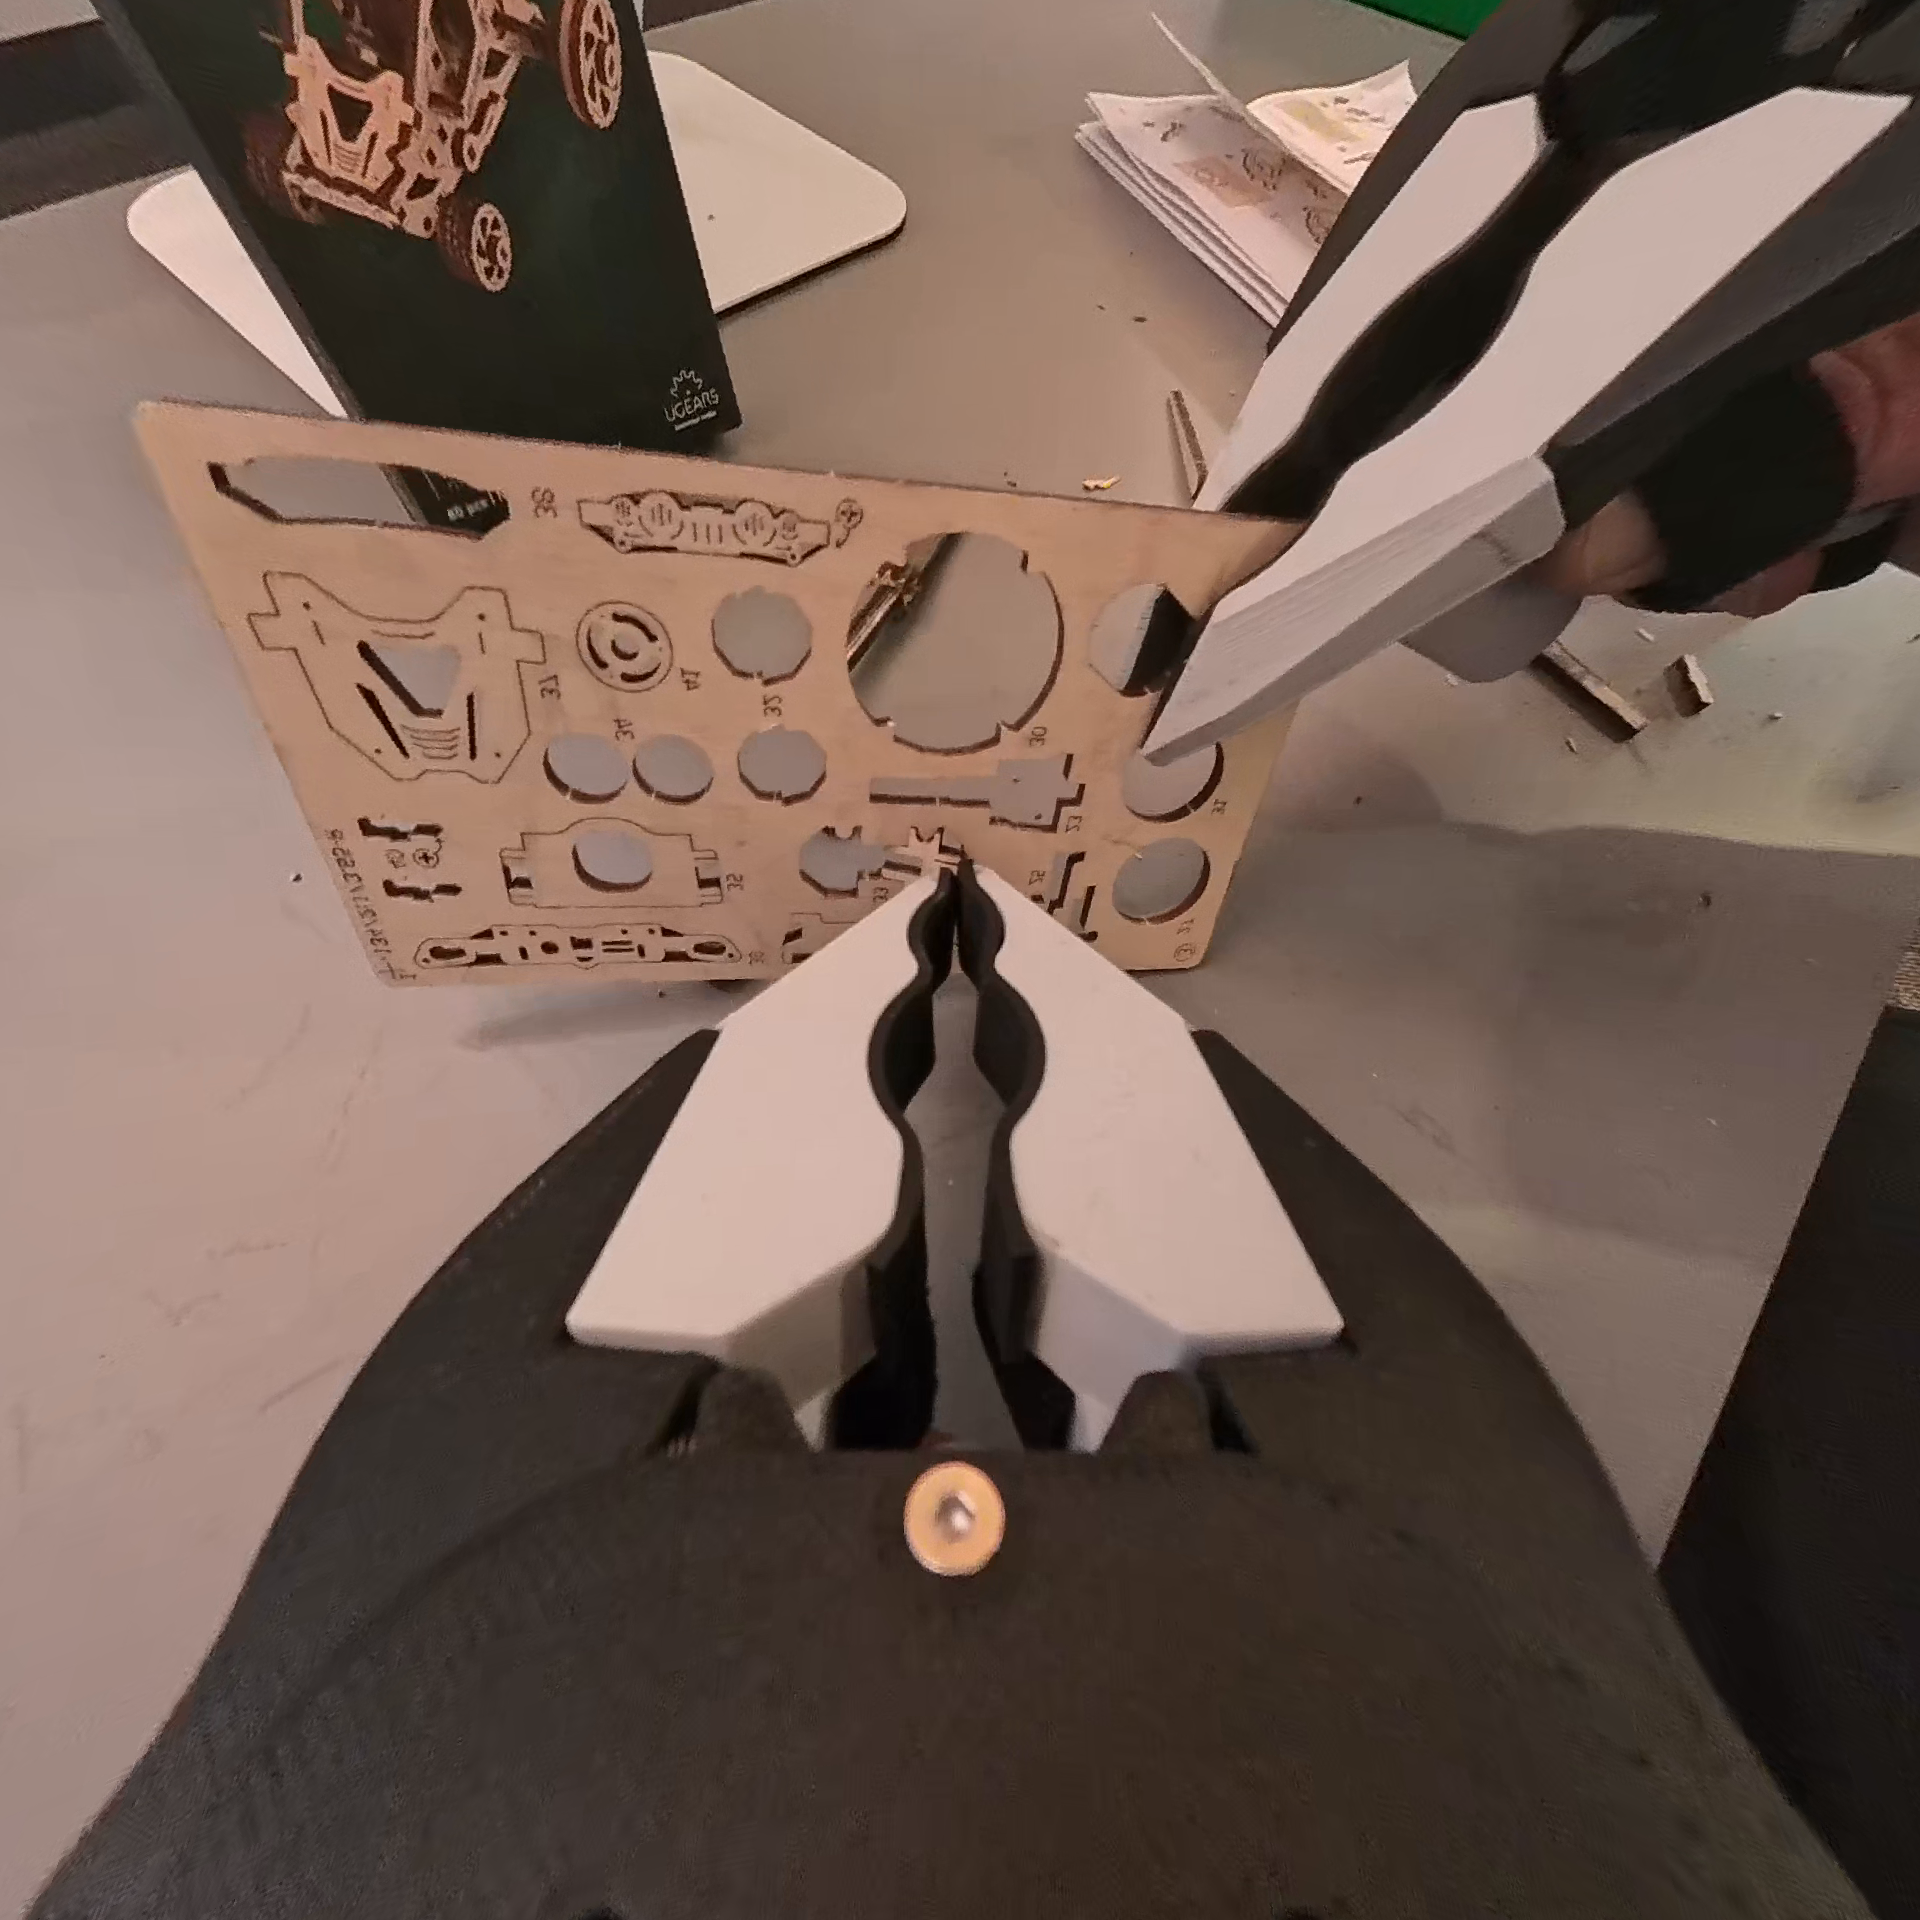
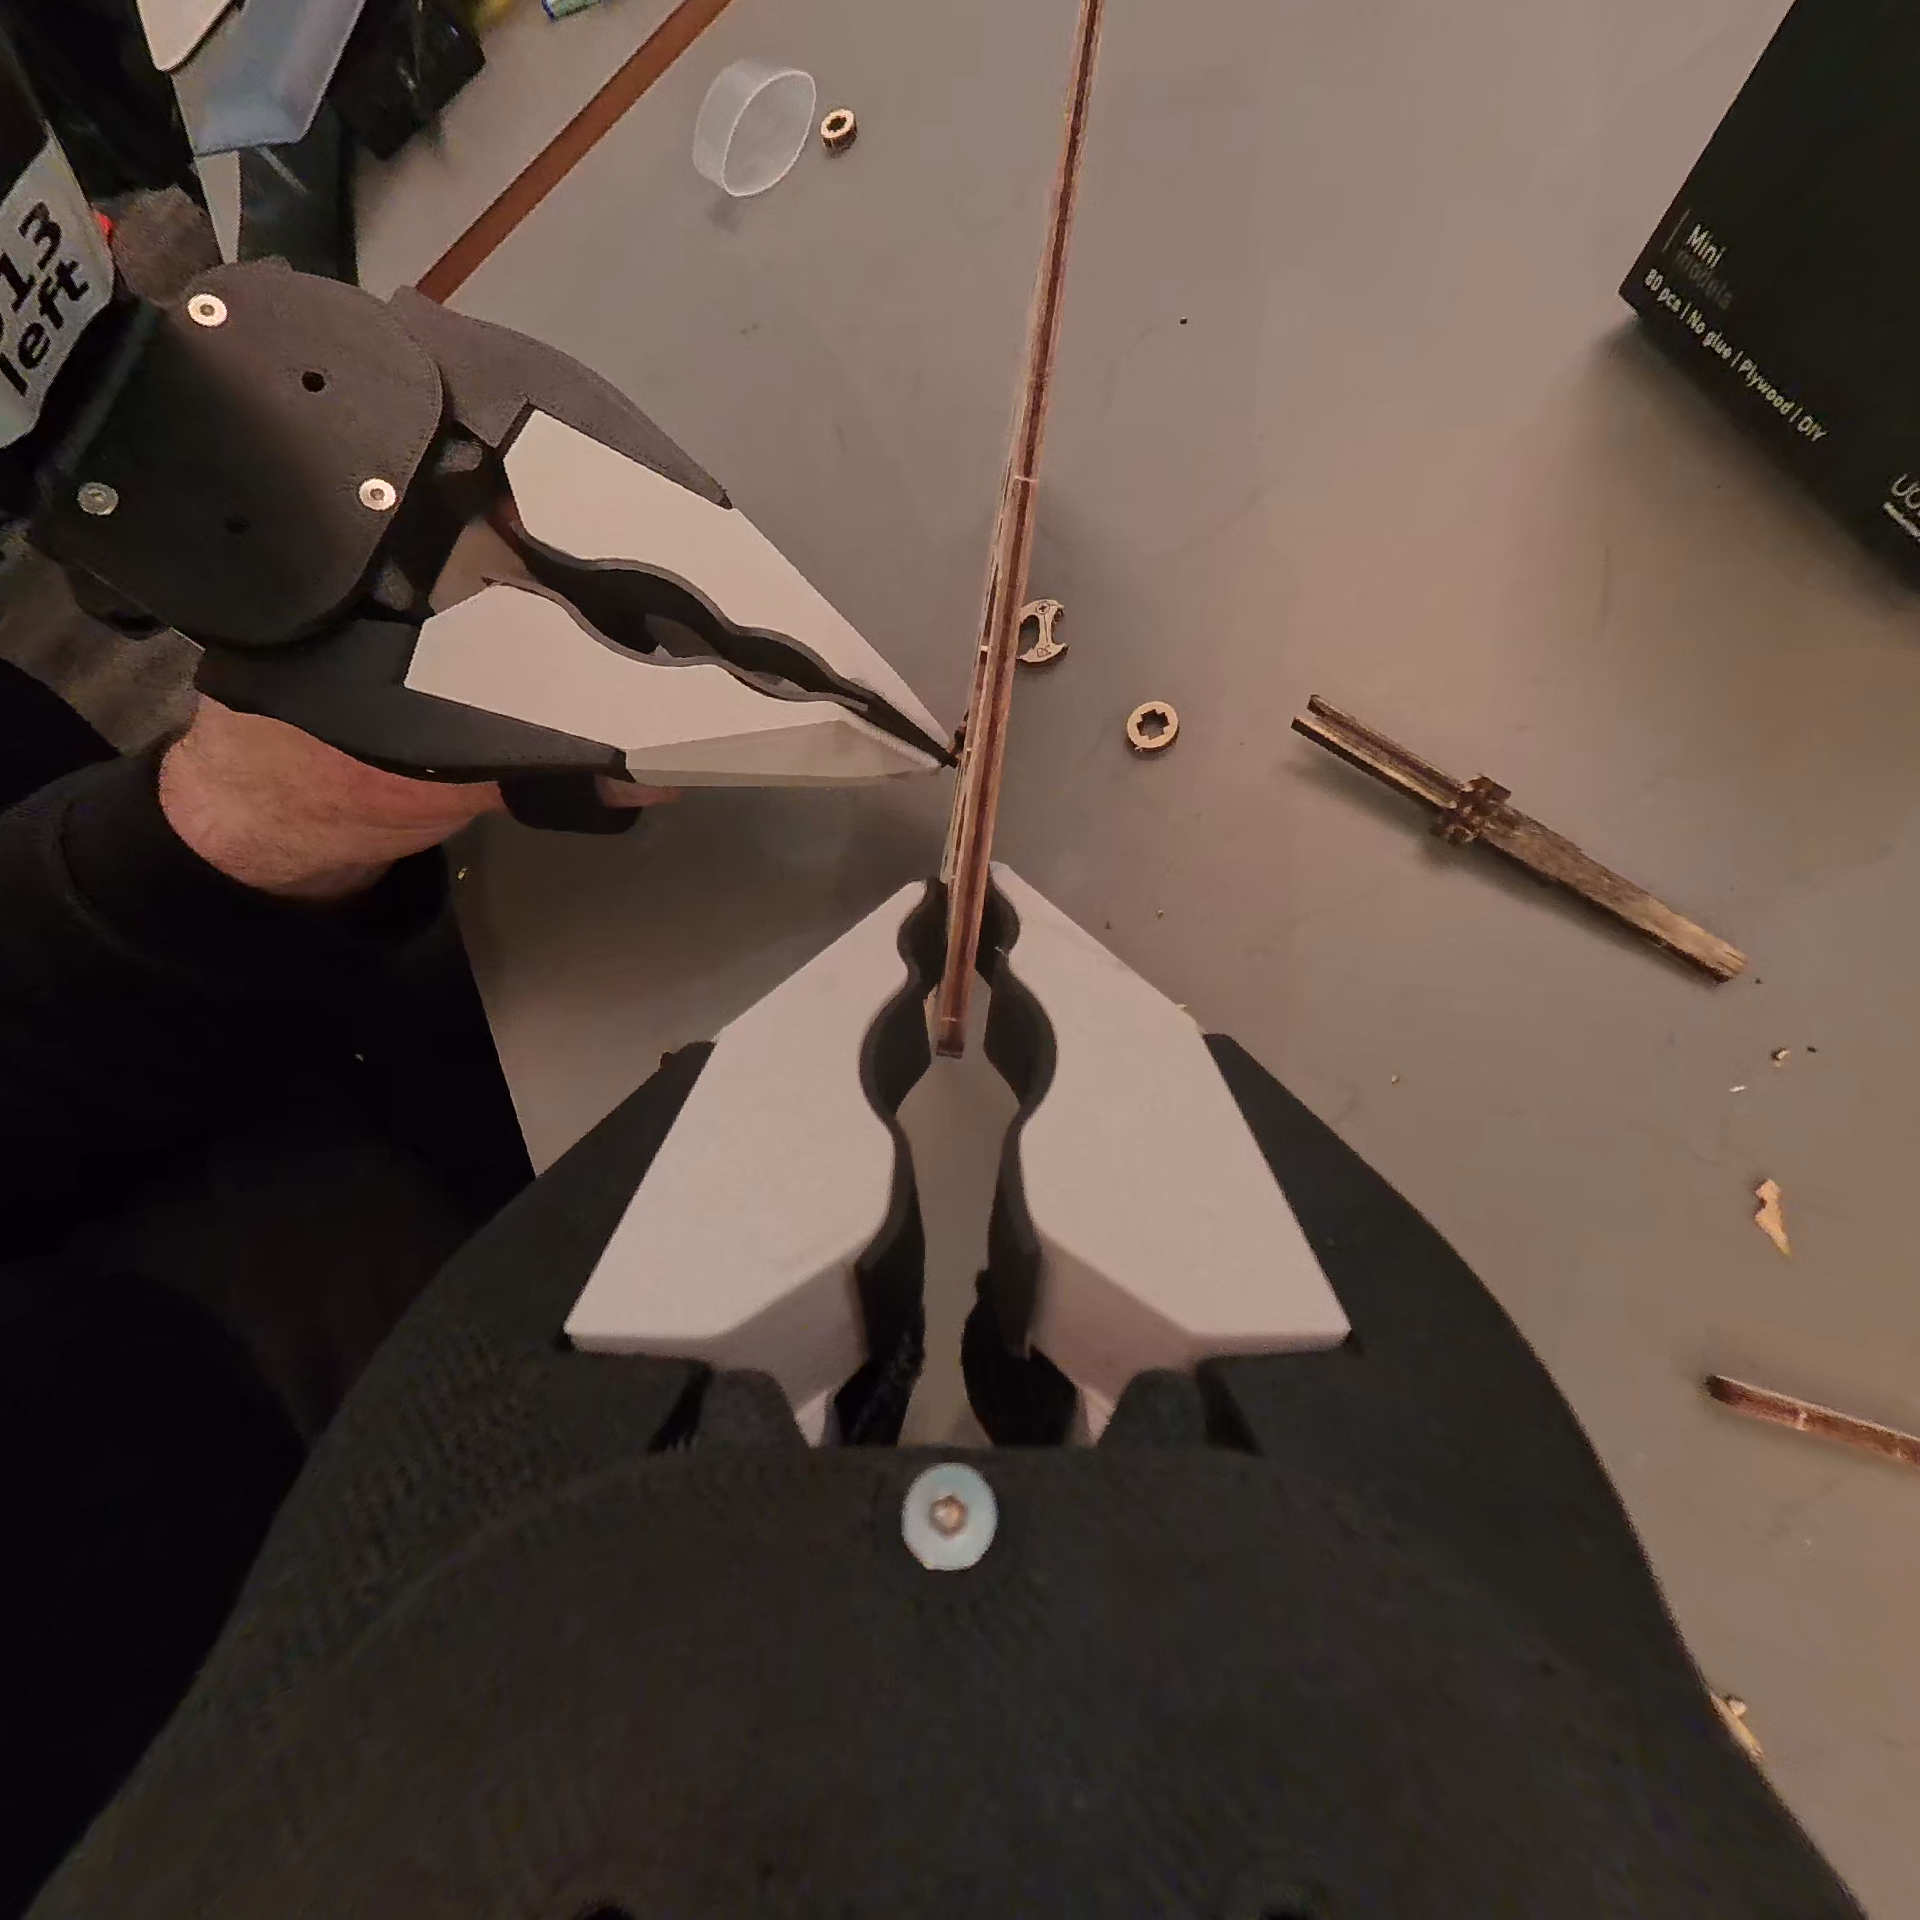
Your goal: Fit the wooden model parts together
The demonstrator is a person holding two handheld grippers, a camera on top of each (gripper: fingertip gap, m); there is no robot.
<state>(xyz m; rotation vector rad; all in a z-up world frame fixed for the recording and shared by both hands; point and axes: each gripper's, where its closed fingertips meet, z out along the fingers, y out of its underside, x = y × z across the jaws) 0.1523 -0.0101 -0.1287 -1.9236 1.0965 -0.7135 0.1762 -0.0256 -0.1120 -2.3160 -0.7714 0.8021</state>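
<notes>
A laser-cut plywood sheet (image 1: 1101, 540) with several punched-out holes stands upright on the grey table. My right gripper (image 2: 961, 914) is shut on its edge and holds it edge-on (image 2: 1029, 468); the left wrist view shows the same gripper (image 1: 1195, 634) clamping the sheet's right side. My left gripper (image 1: 956, 885) is shut. Its tips touch the sheet's face at a small cross-shaped part (image 1: 923, 844) low on the sheet. The right wrist view shows the left gripper (image 2: 940, 756) coming in from the left, its point against the sheet.
A black model box (image 1: 468, 208) stands behind the sheet, on a white stand base (image 1: 790, 187), with a booklet (image 1: 1216, 177) nearby. A wooden strip (image 2: 1507, 831), a small ring (image 2: 1153, 724), a curved part (image 2: 1042, 631) and a clear plastic ring (image 2: 753, 125) lie on the table. Left and right tips are no more than a few centimetres apart.
</notes>
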